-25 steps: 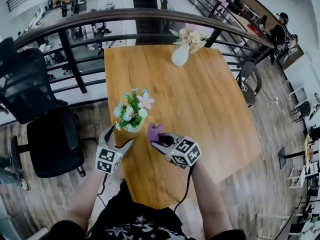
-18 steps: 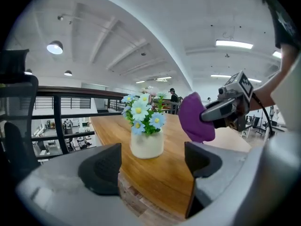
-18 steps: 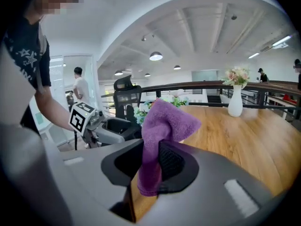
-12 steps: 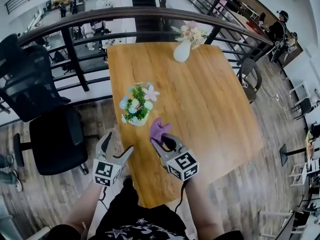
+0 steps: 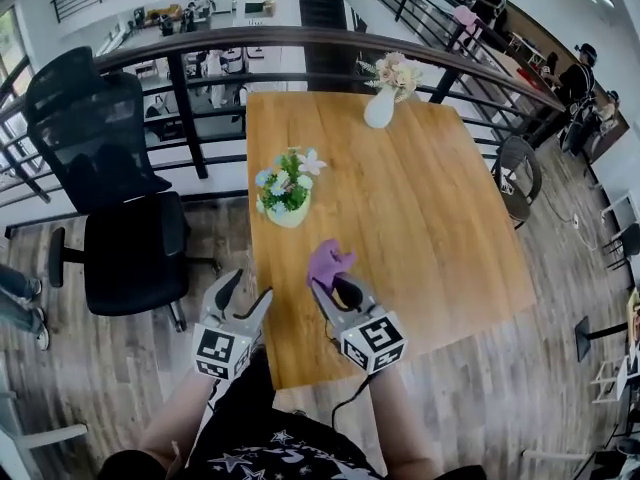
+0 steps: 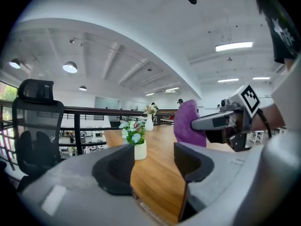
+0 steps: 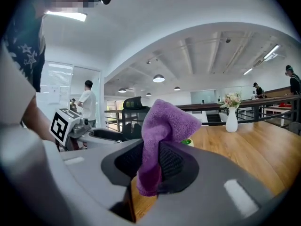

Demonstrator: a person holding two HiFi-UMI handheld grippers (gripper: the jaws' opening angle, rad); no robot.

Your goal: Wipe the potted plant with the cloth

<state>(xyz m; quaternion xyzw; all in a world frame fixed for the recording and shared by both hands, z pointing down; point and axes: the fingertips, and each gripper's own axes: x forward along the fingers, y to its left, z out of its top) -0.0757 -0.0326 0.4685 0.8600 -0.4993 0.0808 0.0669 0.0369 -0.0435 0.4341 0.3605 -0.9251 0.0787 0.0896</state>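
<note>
A small potted plant (image 5: 288, 193) with blue, white and pink flowers in a cream pot stands near the left edge of the wooden table (image 5: 430, 218); the left gripper view shows the potted plant (image 6: 135, 138) straight ahead. My right gripper (image 5: 328, 286) is shut on a purple cloth (image 5: 329, 262), held above the table's near part, short of the plant. The cloth (image 7: 160, 135) bunches up between the right jaws. My left gripper (image 5: 240, 296) hangs left of the table edge, its jaws apart and empty, and they have just been closing.
A white vase of flowers (image 5: 382, 98) stands at the table's far edge. A black office chair (image 5: 110, 198) is to the left, behind it a dark railing (image 5: 200, 53). More chairs and people are at the far right.
Both grippers have pulled back toward me and risen, away from the plant. The left jaws have narrowed. The cloth stays in the right gripper.
</note>
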